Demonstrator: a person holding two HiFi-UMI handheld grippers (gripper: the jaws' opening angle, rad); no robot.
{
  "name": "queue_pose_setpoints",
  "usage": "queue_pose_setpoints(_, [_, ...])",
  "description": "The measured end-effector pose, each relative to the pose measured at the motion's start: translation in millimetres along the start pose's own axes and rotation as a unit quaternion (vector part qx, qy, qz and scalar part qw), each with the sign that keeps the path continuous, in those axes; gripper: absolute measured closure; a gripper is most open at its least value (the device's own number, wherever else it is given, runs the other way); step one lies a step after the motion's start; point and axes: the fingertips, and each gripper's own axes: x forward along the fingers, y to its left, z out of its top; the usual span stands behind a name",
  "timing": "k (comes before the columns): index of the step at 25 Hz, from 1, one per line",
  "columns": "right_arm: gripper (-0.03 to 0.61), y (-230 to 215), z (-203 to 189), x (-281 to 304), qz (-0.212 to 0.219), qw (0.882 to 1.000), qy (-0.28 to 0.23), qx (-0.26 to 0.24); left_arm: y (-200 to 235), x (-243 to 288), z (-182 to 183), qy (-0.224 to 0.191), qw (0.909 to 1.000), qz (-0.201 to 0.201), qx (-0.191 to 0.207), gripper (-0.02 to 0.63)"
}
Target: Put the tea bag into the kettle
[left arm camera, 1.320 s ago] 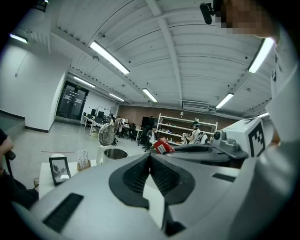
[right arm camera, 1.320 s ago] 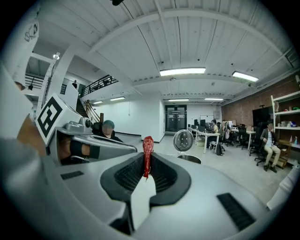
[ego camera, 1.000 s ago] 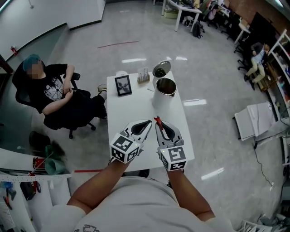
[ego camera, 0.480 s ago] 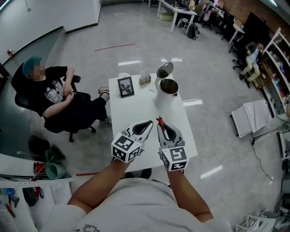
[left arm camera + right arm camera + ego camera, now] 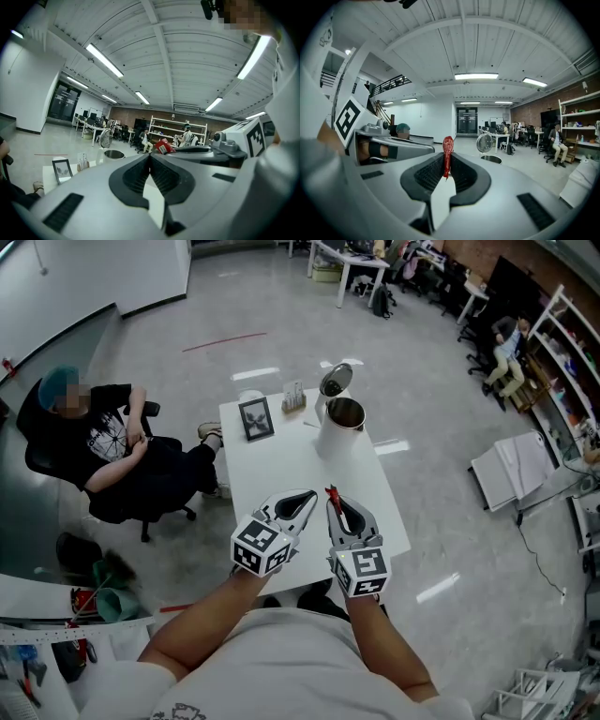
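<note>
A red tea bag (image 5: 329,491) stands pinched edge-on in my right gripper (image 5: 331,497), whose jaws are shut on it; it sticks up above the tips (image 5: 447,151). My left gripper (image 5: 307,494) is beside it on the left, shut with nothing between its jaws (image 5: 150,157). Both hover over the near part of the white table (image 5: 281,465). The steel kettle (image 5: 343,424) stands at the table's far right corner with its lid (image 5: 335,381) flipped open, well beyond both grippers. It also shows in the right gripper view as an open rim (image 5: 491,159).
A black photo frame (image 5: 255,418) and a small holder (image 5: 294,399) stand at the table's far edge, left of the kettle. A seated person (image 5: 103,442) is on an office chair off the table's left. Desks and chairs fill the far right of the room.
Both grippers have drifted a little over the table, still side by side. The tea bag stays pinched in the right one. The table and kettle have shifted slightly in the head view.
</note>
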Motion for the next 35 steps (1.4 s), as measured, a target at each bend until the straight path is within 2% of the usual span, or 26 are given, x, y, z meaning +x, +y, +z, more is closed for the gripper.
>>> queue_pose_setpoints(7, [0.532,-23,-2,9,0.001,1.000,-0.001,-0.005,7,24,3,-0.006,1.0000,0.004,-0.001,0.603])
queue_pose_setpoints(18, [0.532,-91,13,62,0.044,0.999,-0.002,-0.023,40,92,18,-0.019,0.9986,0.044,-0.021,0.603])
queue_pose_setpoints(27, [0.532,-143,6,122,0.080,0.996,0.016,-0.023,82,152,16,-0.025,0.9957,0.075,-0.047,0.603])
queue_pose_setpoints(35, [0.532,-192,-2,177,0.093,0.995,0.035,-0.021,126,203,13,-0.025,0.9920,0.110,-0.056,0.603])
